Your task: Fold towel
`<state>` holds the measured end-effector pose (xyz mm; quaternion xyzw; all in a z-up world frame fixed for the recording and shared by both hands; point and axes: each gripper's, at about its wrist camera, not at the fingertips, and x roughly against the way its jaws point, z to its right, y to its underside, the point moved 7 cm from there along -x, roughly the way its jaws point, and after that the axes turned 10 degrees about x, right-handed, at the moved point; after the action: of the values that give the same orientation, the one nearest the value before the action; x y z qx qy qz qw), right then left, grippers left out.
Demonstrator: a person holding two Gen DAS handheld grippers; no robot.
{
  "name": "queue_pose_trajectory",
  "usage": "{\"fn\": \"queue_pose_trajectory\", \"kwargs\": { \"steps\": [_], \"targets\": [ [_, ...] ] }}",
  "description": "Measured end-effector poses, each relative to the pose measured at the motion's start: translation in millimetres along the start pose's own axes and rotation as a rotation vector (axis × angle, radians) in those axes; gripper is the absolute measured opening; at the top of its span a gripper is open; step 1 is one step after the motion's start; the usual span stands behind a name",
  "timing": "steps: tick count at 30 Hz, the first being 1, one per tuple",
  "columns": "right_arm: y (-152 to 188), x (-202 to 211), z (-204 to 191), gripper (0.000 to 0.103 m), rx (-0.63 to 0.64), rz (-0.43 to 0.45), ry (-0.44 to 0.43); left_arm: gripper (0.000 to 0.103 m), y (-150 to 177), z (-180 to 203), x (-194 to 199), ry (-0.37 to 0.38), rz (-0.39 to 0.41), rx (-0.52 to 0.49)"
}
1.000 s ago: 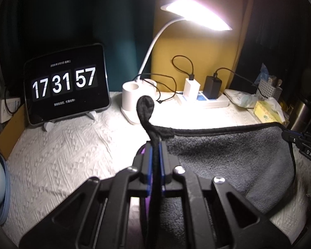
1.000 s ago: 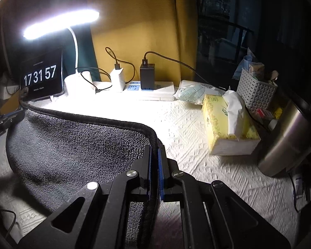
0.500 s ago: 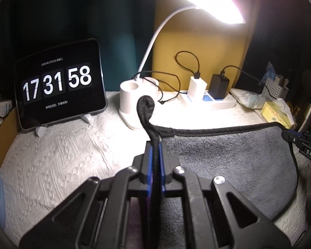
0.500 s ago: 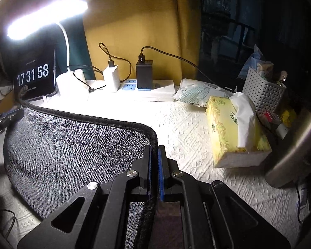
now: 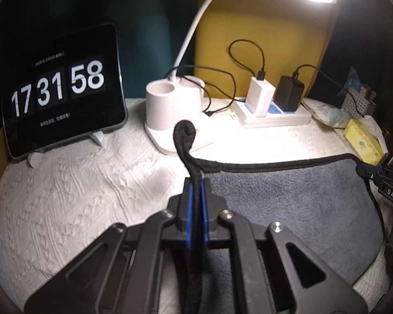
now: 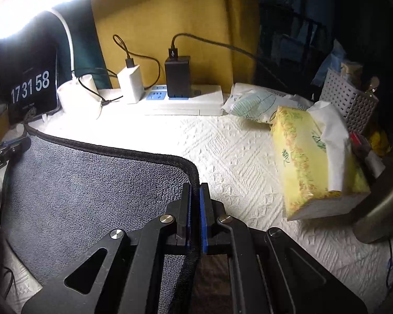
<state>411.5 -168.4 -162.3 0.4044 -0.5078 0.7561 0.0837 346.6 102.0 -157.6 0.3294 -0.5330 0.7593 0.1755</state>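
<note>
A dark grey towel point(image 5: 288, 204) with a black hem is held up off the white textured table cover, stretched between my two grippers. My left gripper point(image 5: 196, 183) is shut on the towel's left corner; the hem sticks up past the blue pads. My right gripper point(image 6: 195, 187) is shut on the right corner of the towel point(image 6: 91, 188). The right gripper also shows at the right edge of the left wrist view point(image 5: 380, 180), and the left gripper at the left edge of the right wrist view point(image 6: 2, 151).
At the back stand a tablet clock point(image 5: 63, 91), a white lamp base with cup point(image 5: 170, 104) and a power strip with chargers point(image 6: 180, 99). A yellow tissue box point(image 6: 311, 162), a white basket point(image 6: 351, 102) and a steel flask point(image 6: 382, 209) crowd the right.
Both grippers have moved forward toward the back of the table with the towel held between them; the clock, lamp and power strip look nearer.
</note>
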Motion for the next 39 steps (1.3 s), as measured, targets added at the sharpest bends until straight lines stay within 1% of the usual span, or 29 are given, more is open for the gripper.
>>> {"fn": "queue_pose_trajectory", "kwargs": {
  "steps": [10,17,23,26,28,30,31,32,33,35,36,39],
  "targets": [
    [10,-29,1,0.007,-0.009,-0.051,-0.014,0.006,6,-3,-26,-0.011,-0.063,0.014],
    [12,-37,-1,0.007,-0.014,-0.065,-0.017,0.008,11,-9,-41,-0.021,-0.125,0.029],
    [12,-38,-1,0.007,-0.018,-0.066,-0.015,0.009,12,-10,-41,-0.040,-0.129,0.021],
    [12,-37,1,0.007,-0.026,-0.067,-0.014,0.011,10,-10,-41,-0.045,-0.128,0.027],
    [12,-36,1,0.008,-0.030,-0.066,-0.011,0.014,9,-9,-39,-0.052,-0.121,0.021],
    [11,-35,0,0.012,-0.024,-0.069,0.000,0.025,9,-10,-36,-0.055,-0.115,0.022],
    [12,-35,0,0.013,-0.024,-0.069,0.003,0.029,9,-10,-33,-0.054,-0.112,0.025],
    [12,-34,-1,0.013,-0.024,-0.069,0.006,0.036,8,-11,-31,-0.052,-0.110,0.029],
    [12,-33,-1,0.014,-0.024,-0.069,0.008,0.051,8,-11,-28,-0.048,-0.106,0.033],
    [12,-31,-1,0.015,-0.024,-0.068,0.014,0.061,7,-11,-23,-0.036,-0.104,0.042],
    [12,-29,-1,0.016,-0.024,-0.067,0.015,0.061,7,-10,-22,-0.033,-0.104,0.044],
    [12,-25,-3,0.023,-0.026,-0.061,0.018,0.061,8,-8,-18,-0.027,-0.108,0.044]
  ]
}}
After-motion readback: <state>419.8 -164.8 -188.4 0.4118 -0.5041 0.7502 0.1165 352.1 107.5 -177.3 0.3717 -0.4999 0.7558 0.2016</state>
